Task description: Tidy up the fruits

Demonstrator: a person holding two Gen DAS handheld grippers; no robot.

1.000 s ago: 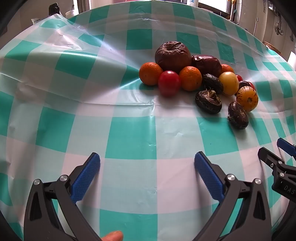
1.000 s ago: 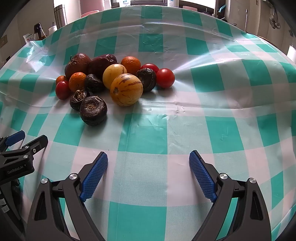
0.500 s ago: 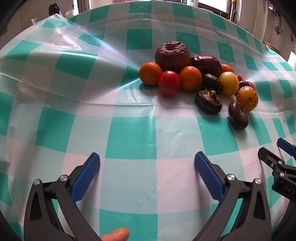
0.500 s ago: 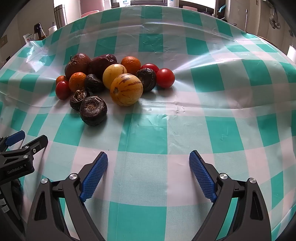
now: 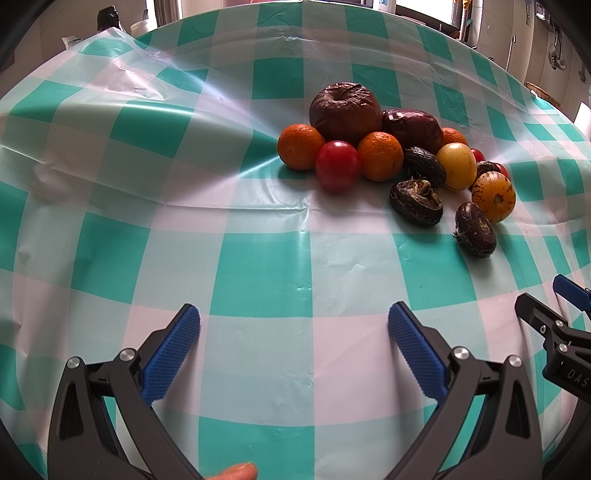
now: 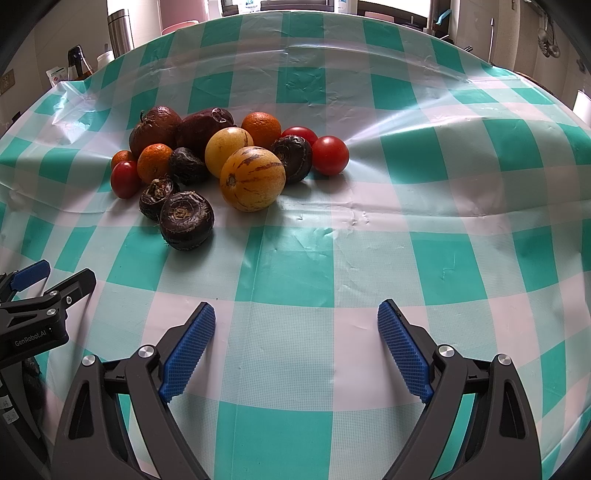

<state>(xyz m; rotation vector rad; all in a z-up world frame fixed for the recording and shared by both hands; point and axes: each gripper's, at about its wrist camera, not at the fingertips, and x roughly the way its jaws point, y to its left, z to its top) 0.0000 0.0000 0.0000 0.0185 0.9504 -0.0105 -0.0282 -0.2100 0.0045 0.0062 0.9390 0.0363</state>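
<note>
A heap of fruit lies on the teal-and-white checked tablecloth (image 5: 258, 266). In it are a shrivelled brown apple (image 5: 345, 108), oranges (image 5: 301, 146), red tomatoes (image 5: 338, 166), a striped yellow melon (image 6: 252, 178), a smooth yellow fruit (image 6: 229, 147) and dark wrinkled fruits (image 6: 186, 219). My left gripper (image 5: 293, 321) stands open near the table's front, well short of the heap. My right gripper (image 6: 296, 317) is open too, empty, to the right of the heap. Each gripper's tip shows at the edge of the other view.
A steel flask (image 6: 120, 31), a dark bottle (image 6: 78, 66) and small containers stand beyond the table's far left edge. A fingertip (image 5: 236, 472) shows at the bottom of the left wrist view. Bare cloth stretches to the right of the fruit.
Both grippers and the fruit have stayed still. Only the fingertip at the bottom of the left wrist view has crept a little rightward.
</note>
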